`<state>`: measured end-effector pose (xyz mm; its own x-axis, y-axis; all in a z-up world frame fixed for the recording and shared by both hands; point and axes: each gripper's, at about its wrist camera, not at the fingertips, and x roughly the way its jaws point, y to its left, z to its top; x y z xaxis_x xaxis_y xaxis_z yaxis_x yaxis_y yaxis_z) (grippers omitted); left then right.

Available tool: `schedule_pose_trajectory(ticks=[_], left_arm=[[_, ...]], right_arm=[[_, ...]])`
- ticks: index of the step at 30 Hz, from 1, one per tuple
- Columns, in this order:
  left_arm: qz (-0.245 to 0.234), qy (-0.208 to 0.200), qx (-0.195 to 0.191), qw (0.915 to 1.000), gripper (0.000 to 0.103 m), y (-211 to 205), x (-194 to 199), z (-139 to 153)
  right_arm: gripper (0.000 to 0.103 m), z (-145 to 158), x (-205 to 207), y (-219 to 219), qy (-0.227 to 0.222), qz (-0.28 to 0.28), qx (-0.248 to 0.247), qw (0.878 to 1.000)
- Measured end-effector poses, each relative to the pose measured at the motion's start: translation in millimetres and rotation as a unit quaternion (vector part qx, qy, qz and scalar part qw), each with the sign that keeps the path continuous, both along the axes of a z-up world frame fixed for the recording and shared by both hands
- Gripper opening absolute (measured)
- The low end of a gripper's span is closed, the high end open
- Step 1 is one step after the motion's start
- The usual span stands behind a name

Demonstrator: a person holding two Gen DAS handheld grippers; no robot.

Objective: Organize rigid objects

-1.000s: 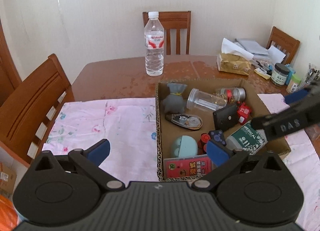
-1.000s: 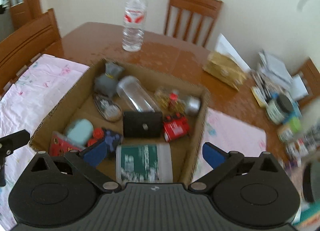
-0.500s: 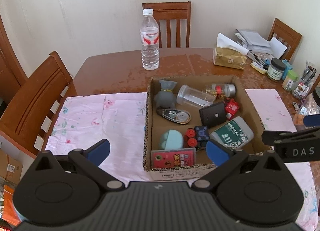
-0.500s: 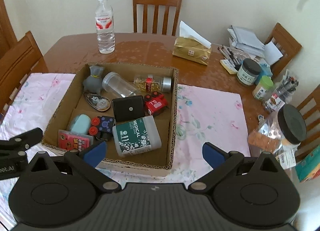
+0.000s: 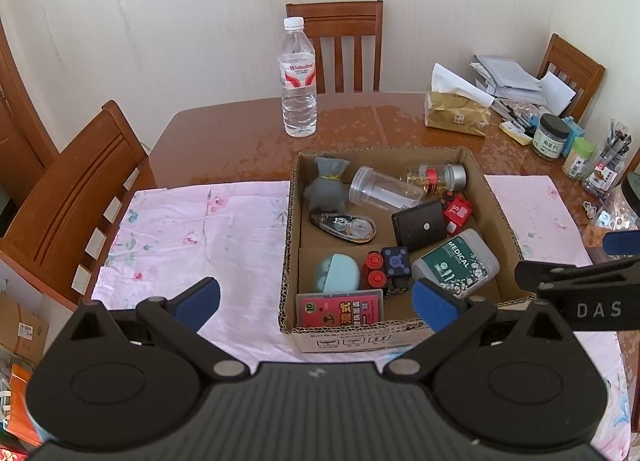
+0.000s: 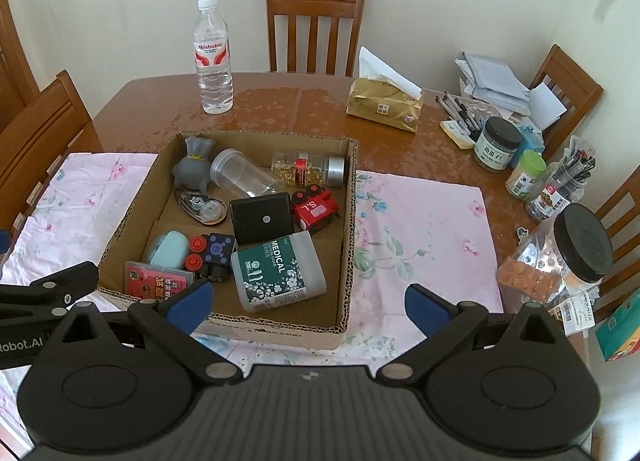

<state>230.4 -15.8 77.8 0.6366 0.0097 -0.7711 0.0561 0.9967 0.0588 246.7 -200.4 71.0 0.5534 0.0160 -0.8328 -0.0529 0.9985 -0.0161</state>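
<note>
Fingers of both the left gripper (image 5: 316, 301) and the right gripper (image 6: 306, 303) are spread wide and empty, hovering at the near edge of the cardboard box (image 6: 350, 229), where the green medical bottle (image 6: 278, 275) lies in its near right corner.

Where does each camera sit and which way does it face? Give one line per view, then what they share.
Left wrist: on the left gripper, open, facing the cardboard box from its near-left; the right gripper shows at right.
Right wrist: on the right gripper, open, facing the box from its near-right; the left gripper's tip shows at left.
Shared: box, water bottle, tissue pack.
</note>
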Motion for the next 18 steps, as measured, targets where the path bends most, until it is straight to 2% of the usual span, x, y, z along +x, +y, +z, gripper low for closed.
schedule_pose_trajectory(ticks=[18], left_arm=[[0.003,0.001,0.001,1.0000,0.102,-0.8,-1.2,1.3]], right_arm=[[0.103,2.6,-1.7,-0.3,-0.003,0.002,0.002,1.000]])
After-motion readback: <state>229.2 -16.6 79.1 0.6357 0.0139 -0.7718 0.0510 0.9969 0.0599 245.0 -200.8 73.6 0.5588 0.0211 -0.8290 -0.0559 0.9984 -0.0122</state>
